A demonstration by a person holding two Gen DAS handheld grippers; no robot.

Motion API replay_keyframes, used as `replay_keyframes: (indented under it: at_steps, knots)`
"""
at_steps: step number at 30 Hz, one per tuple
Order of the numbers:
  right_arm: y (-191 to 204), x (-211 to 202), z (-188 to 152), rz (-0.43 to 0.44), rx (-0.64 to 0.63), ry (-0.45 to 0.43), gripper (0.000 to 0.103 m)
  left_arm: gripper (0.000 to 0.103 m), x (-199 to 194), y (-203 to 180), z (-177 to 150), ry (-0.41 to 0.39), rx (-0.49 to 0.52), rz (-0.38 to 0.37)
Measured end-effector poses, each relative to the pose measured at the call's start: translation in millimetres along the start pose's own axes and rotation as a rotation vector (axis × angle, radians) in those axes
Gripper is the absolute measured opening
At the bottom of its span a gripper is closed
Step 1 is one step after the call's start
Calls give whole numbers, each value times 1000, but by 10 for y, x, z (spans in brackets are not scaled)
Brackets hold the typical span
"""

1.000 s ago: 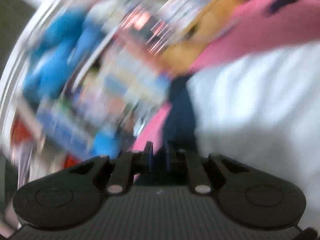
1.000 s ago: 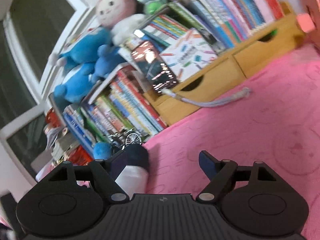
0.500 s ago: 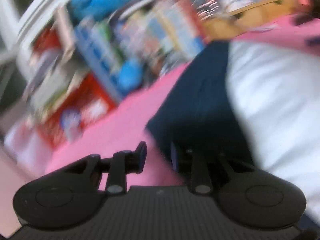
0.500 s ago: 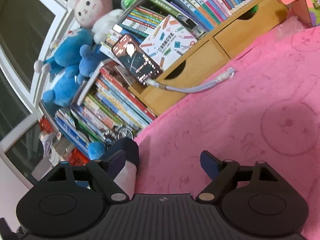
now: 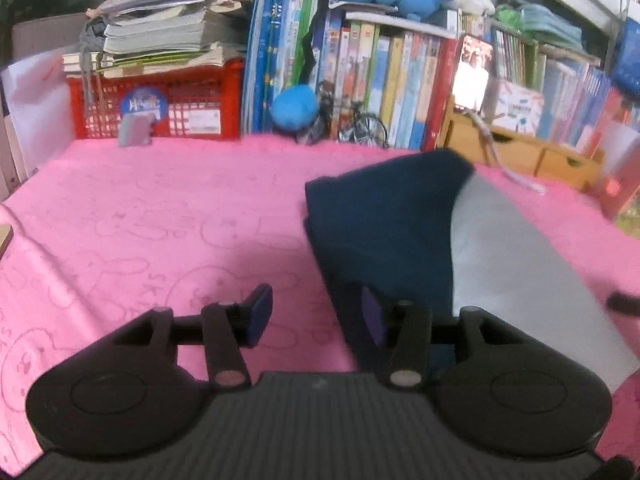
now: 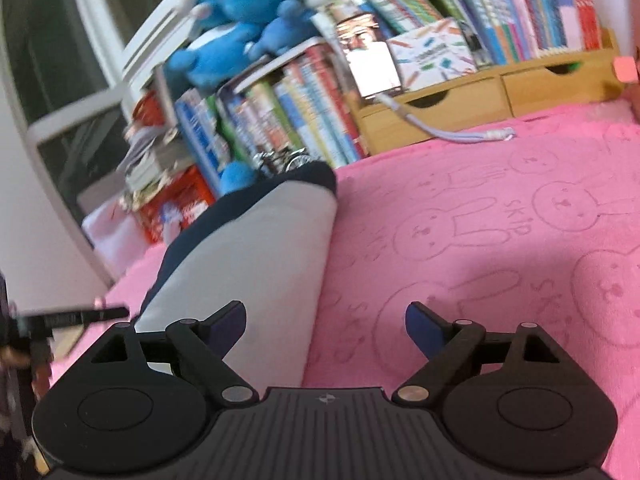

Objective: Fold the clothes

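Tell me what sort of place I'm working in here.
Most likely a child's bedroom or study corner at home: rows of children's books packed on shelves, blue plush toys piled on top, and a pink bunny-print cloth covering the surface where the navy-and-white garment lies.

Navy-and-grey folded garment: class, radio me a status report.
Left gripper open, jaws just widened, nothing pinched. Right gripper open. Navy-and-grey folded garment lies on pink cloth. Nothing blocking.

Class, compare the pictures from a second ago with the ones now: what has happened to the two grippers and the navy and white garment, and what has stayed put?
The left gripper was shut on the garment's navy edge; its jaws have just been opening, and the cloth now lies beside its right finger, released. The right gripper, already open, has been opening wider, nothing gripped. The garment lies folded on the pink cloth. The books and blue plush toys are unchanged.
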State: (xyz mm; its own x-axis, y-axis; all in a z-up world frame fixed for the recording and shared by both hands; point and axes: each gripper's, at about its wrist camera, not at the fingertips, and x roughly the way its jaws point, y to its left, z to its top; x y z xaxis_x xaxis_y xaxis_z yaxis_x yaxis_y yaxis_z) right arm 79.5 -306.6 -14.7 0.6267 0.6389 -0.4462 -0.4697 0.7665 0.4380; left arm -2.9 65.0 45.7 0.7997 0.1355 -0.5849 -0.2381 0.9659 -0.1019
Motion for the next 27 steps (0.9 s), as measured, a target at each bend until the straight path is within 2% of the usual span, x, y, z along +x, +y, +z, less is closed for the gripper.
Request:
replay_keyframes:
  at_steps: [5,7,11,14,17,23,25,27]
  knots:
    - [297,-184,-133,-62,-113,-23,89,58,-166,-101,-101,-35,-6,-24]
    - [397,-206,-181,-67,-148,-24,90,58,-205,-122,-171,-30,-32,-54]
    - [440,-202,-266,-22,-124,2,91,58,-228,-8,-342,26,-193,-169]
    - [467,-206,-333,-29,-125,23,91,58,-320,61,-462,26,-244,-194]
    - [601,-285,-439,-85,-216,21,91,60,-431,67,-545,4,-204,-166]
    - [1061,-321,-746,-219,-546,-12,91,63,-492,21,-675,7,-142,-134]
    - [1196,-311,-844,-261,-646,-23,91,64,-531,-40,-690,-14,-91,-115]
    - [1208,-239,-868,-320,-658,-29,91,64,-590,-123,-691,-48,-20,-107]
